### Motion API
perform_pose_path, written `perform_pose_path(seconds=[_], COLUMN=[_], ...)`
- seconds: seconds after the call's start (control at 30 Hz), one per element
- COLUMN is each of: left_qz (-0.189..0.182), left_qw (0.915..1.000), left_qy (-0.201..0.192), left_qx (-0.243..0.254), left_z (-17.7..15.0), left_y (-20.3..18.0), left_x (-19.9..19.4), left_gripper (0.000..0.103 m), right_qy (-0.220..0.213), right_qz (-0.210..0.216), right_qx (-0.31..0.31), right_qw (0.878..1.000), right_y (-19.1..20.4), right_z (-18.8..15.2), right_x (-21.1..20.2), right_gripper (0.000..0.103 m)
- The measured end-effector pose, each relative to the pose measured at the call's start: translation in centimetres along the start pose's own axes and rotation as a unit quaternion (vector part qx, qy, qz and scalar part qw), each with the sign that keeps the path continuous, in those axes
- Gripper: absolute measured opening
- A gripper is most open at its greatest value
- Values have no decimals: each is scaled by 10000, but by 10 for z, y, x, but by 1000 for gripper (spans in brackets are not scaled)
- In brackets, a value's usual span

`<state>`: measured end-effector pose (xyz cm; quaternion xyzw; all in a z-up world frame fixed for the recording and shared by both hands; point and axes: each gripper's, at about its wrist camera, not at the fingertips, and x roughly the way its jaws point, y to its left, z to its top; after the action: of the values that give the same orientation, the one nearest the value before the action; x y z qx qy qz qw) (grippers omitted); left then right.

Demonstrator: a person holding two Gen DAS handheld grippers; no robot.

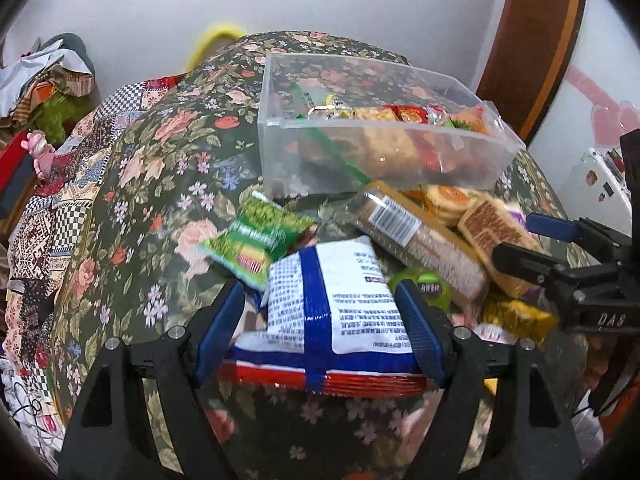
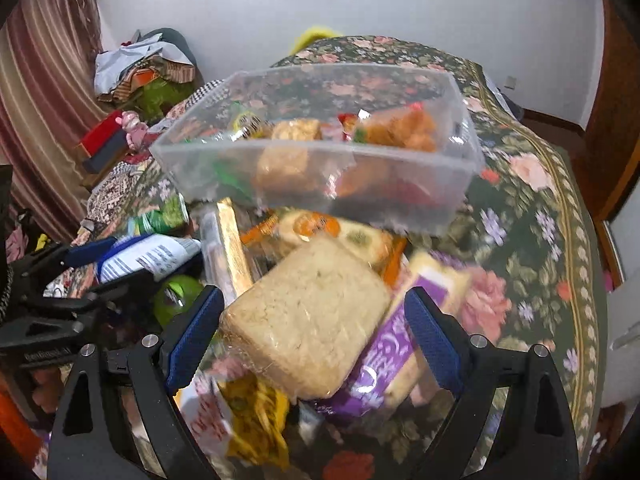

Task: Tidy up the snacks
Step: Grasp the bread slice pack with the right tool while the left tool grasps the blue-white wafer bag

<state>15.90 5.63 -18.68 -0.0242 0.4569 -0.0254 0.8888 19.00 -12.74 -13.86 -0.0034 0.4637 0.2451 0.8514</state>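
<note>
Floral cloth [image 1: 132, 184] covered the whole table, with a white wall behind it. At the lower middle of the left wrist view lay the white and blue snack bag [image 1: 332, 312], flat on the cloth, with the left gripper [image 1: 320, 328] straddling it; its blue pads looked to be touching or nearly touching the bag's edges, and I could not tell whether they pressed. The right gripper [image 2: 316, 340] stood with its jaws wide apart around a clear-wrapped pale rice cake block [image 2: 308, 320], which lay on a purple packet [image 2: 384, 364] in the lower middle of the right wrist view. Above both, toward the upper middle, sat the clear plastic bin [image 1: 384, 160], already partly filled with snacks. A green packet [image 1: 256, 240] lay at the left of the pile, and a long biscuit pack [image 1: 404, 232] at the bin's foot.

To do it well, I judged each gripper should close squarely across its packet's narrow sides, gently enough not to crush the cake, then lift clear of the heap before heading for the bin.
</note>
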Motion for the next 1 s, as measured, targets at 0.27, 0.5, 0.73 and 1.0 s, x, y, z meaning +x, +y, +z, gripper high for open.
perform_pose_path(seconds=[0.27, 0.5, 0.73, 1.0], left_qz=[-120, -97, 8, -74], left_qw=[9995, 9993, 9995, 9997], left_qy=[-16, -66, -262, -241], left_qx=[-281, -341, -173, 31], left_z=[-1, -6, -14, -21], left_y=[0, 1, -6, -9], left_x=[6, 9, 7, 2], left_gripper=[74, 64, 62, 63], right_qy=[41, -23, 30, 107], right_qz=[90, 3, -55, 299], right_qx=[129, 184, 124, 484], right_qw=[9999, 9998, 9999, 9983], right_y=[-13, -6, -4, -19], right_z=[-9, -3, -3, -9], right_x=[-9, 2, 6, 5], right_gripper=[85, 64, 67, 59])
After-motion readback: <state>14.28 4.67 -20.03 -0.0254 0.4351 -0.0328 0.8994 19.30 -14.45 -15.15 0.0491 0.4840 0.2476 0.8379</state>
